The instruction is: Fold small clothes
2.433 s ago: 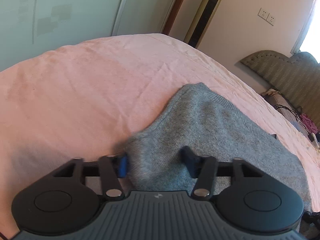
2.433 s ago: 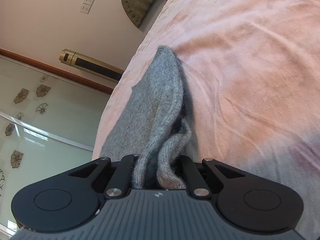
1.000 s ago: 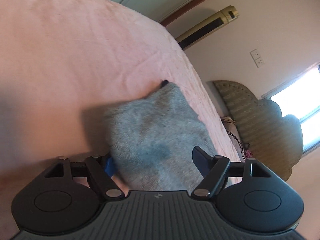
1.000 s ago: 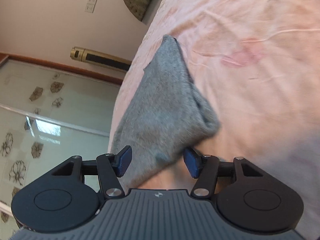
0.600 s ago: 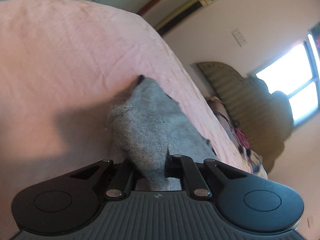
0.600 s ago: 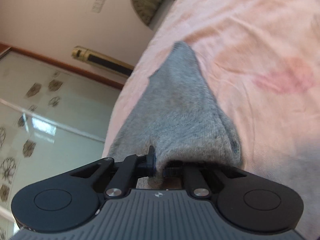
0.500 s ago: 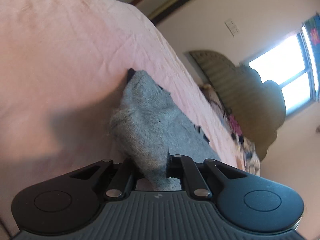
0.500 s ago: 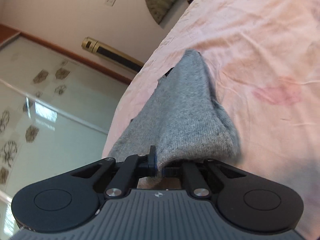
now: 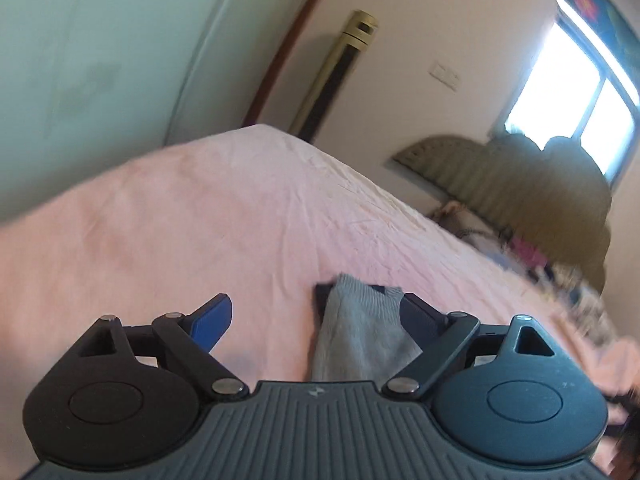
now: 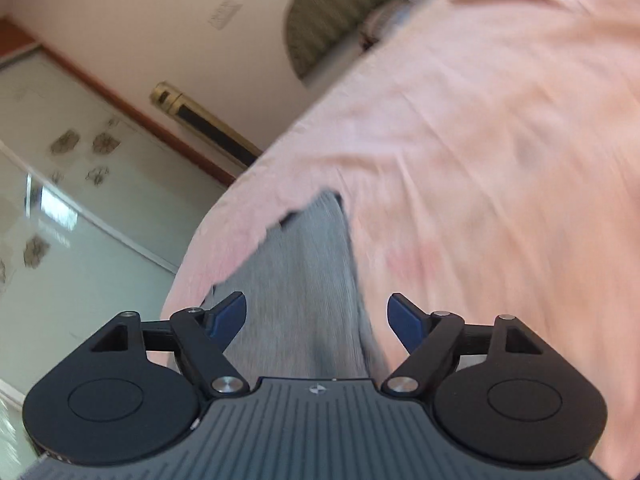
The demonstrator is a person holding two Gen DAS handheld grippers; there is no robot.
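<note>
Both my grippers are released: left gripper and right gripper splayed wide. Grey knit garment lies on the wrinkled pink bedsheet, between the blue-padded fingers, blurred there.

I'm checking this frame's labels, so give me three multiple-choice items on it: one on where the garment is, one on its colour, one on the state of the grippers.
1. Where does the garment lie?
A. on the pink bed
B. on the floor
C. on a chair

2. What colour is it?
A. red
B. grey
C. white

3. How do the two grippers stand?
A. both shut on cloth
B. only the left open
C. both open

Key: 1 A, the pink sheet surrounds it; 2 B, grey knit in both views; 3 C, the left gripper and right gripper show their blue pads spread apart.
</note>
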